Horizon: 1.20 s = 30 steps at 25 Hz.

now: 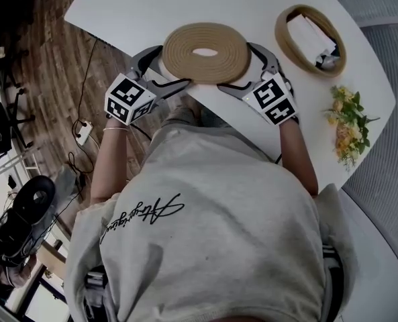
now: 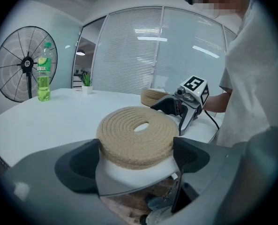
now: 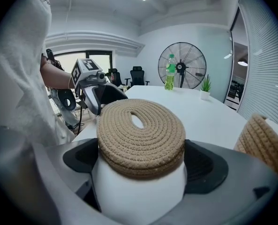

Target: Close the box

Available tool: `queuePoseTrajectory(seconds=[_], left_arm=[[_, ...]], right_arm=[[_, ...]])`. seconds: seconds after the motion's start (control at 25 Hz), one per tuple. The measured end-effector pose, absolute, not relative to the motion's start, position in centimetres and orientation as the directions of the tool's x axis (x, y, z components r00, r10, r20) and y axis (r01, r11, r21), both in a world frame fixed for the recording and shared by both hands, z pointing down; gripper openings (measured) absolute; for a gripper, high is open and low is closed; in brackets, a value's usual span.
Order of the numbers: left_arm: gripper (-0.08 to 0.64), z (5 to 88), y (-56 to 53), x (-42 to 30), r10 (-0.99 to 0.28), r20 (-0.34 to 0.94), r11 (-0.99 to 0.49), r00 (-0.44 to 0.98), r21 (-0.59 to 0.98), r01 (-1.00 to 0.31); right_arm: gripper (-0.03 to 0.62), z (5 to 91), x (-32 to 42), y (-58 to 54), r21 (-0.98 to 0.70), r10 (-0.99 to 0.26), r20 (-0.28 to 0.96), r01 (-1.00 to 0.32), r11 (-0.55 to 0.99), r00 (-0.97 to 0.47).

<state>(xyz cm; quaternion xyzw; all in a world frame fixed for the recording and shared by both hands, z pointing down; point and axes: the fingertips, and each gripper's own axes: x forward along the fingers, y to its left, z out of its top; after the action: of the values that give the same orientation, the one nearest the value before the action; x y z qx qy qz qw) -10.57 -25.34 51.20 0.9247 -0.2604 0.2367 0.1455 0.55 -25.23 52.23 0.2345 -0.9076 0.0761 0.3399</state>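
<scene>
On our left, we are holding the left gripper [image 1: 160, 72] at the near corner of the table [image 1: 185, 5]. Its jaws are standing released and spread wide around the left side of the lid [image 1: 185, 52]. They are sitting right at the rope rim, yet we are not seeing them squeeze it.

The lid is lying flat on that corner, just in front of us. It is an oval coil of rope with a slot in the middle, its long axis running left to right across us.

On its other side we are holding the right gripper [image 1: 251, 74] the same way, jaws wide apart with the lid's right side between them and nothing clamped.

Farther right and farther from us, the box [image 1: 284, 35] is standing open with something white inside, well apart from the lid. Its long axis is running slantwise, from far-left to near-right. Past it, some flowers [image 1: 350, 123] are lying near the table's right edge.

We are judging that the lid is needing to travel rightward and away, turning until its long axis is matching the box's. The right gripper is the nearer one.
</scene>
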Motion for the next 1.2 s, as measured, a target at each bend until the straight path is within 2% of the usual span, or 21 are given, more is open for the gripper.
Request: queuePoseTrajectory(seconds=[0.44, 0.52, 0.56, 0.6, 0.68, 0.76, 0.88, 1.0, 1.2], left_arm=[[0.473, 50.5, -26.0, -11.1, -0.425, 0.495, -0.796, 0.758, 0.194, -0.573], [0.349, 49.9, -27.2, -11.8, -0.487, 0.449, -0.736, 0.749, 0.252, -0.629], [0.312, 49.7, -27.6, -12.2, -0.505, 0.432, -0.714, 0.747, 0.278, -0.643], [0.305, 49.6, -27.8, -12.4, -0.502, 0.429, -0.71, 0.751, 0.291, -0.641], [0.318, 49.8, -27.4, -12.1, -0.447, 0.447, -0.75, 0.775, 0.284, -0.597], [0.405, 50.2, -26.4, -11.4, -0.367, 0.485, -0.809, 0.794, 0.255, -0.53], [0.472, 51.0, -25.7, -10.6, -0.321, 0.56, -0.861, 0.764, 0.163, -0.482], [0.488, 51.3, -25.6, -10.2, -0.34, 0.58, -0.865, 0.74, 0.116, -0.488], [0.488, 51.5, -25.9, -9.7, -0.338, 0.599, -0.856, 0.726, 0.125, -0.501]], right_arm=[[0.569, 51.7, 0.1, -25.2, 0.038, -0.411, 0.634, -0.504, 0.863, -0.656], [0.569, 51.8, 0.1, -25.1, 0.031, -0.421, 0.636, -0.523, 0.852, -0.647], [0.569, 51.8, 0.1, -25.1, 0.026, -0.424, 0.637, -0.532, 0.847, -0.644], [0.569, 51.9, 0.0, -25.1, 0.023, -0.425, 0.64, -0.536, 0.844, -0.641], [0.571, 52.1, 0.1, -25.0, 0.021, -0.42, 0.648, -0.536, 0.844, -0.635], [0.571, 52.1, 0.3, -25.0, 0.024, -0.416, 0.655, -0.533, 0.846, -0.63], [0.572, 52.1, 0.3, -25.1, 0.028, -0.423, 0.653, -0.538, 0.842, -0.628], [0.572, 52.1, 0.4, -25.2, 0.028, -0.432, 0.645, -0.545, 0.838, -0.631], [0.572, 52.2, 0.8, -25.5, 0.032, -0.437, 0.642, -0.548, 0.836, -0.63]])
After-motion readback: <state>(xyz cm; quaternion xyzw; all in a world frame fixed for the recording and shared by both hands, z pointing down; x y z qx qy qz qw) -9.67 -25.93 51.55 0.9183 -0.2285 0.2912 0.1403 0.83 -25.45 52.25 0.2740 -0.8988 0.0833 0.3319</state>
